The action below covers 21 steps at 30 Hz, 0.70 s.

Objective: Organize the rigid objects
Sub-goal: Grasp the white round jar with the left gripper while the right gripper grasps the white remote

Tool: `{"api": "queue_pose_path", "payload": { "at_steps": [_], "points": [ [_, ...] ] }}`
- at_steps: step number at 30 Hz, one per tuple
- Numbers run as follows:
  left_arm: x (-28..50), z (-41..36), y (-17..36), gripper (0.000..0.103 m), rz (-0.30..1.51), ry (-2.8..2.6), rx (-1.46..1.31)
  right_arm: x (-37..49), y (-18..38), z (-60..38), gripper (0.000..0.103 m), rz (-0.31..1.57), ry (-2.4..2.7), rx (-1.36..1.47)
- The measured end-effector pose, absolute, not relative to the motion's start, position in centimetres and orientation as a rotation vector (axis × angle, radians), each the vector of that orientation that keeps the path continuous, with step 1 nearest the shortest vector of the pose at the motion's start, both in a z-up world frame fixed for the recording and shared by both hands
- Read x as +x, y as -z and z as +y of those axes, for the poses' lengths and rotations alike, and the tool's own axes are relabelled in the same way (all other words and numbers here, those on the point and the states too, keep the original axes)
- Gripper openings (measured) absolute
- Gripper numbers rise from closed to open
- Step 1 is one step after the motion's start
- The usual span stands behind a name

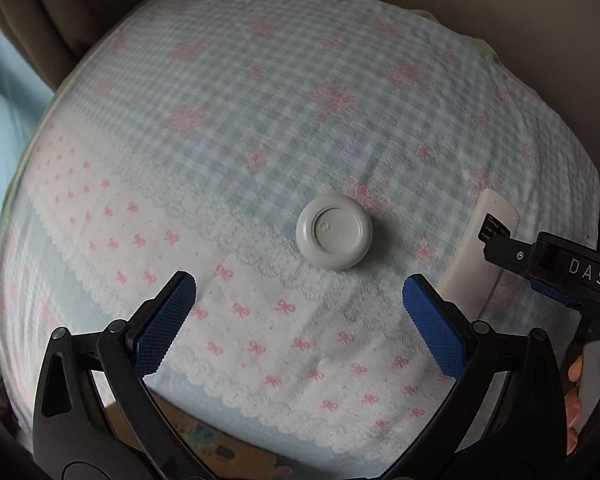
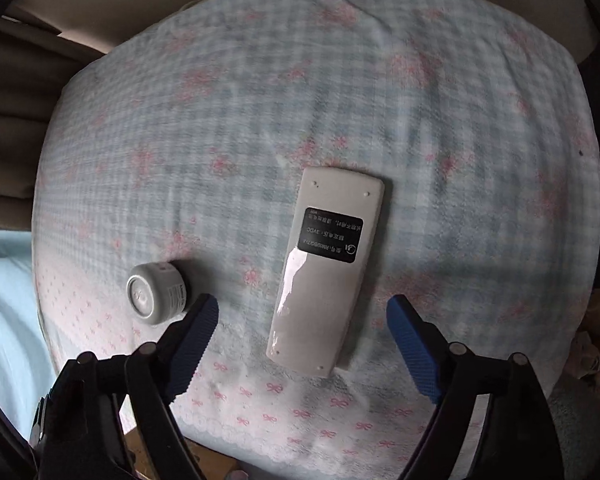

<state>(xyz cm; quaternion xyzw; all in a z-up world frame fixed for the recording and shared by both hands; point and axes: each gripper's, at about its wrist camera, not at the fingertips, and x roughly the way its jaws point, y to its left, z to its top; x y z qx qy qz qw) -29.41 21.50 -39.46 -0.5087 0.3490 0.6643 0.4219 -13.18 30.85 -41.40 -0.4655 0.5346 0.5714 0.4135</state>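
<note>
Remote lies face down on the towel, label up, lengthwise between the fingers of the right hand-held gripper, which is spread wide and grasps nothing. I judge it light, stiff and smooth, likely slippery where the plastic shines; pinching across its narrow middle looks safest. Soft towel beneath may give and let it tip. Jar, smaller, sits well apart to the remote's left, ahead of the left hand-held gripper, also released and empty. It looks rigid and light, easily taken across its round sides. Nothing else blocks either reach.
</note>
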Motion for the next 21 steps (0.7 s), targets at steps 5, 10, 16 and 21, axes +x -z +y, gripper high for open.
{"api": "queue_pose_path", "payload": {
  "at_steps": [5, 10, 16, 21],
  "points": [
    [-29.8, 23.7, 42.7, 0.102, 0.921, -1.587, -1.238, -13.7, 43.9, 31.5, 0.075, 1.362, -1.324, -1.147],
    [-29.8, 24.8, 44.8, 0.100, 0.933, -1.541, -1.224, -13.6, 45.8, 31.8, 0.072, 1.383, -1.211, -1.141],
    [-29.4, 25.7, 46.4, 0.091, 0.940, -1.510, -1.219, -13.2, 46.7, 32.1, 0.065, 1.389, -1.104, -1.132],
    [-28.7, 26.4, 47.9, 0.053, 0.981, -1.469, -1.221, -12.6, 46.7, 32.2, 0.059, 1.390, -1.053, -1.131]
  ]
}}
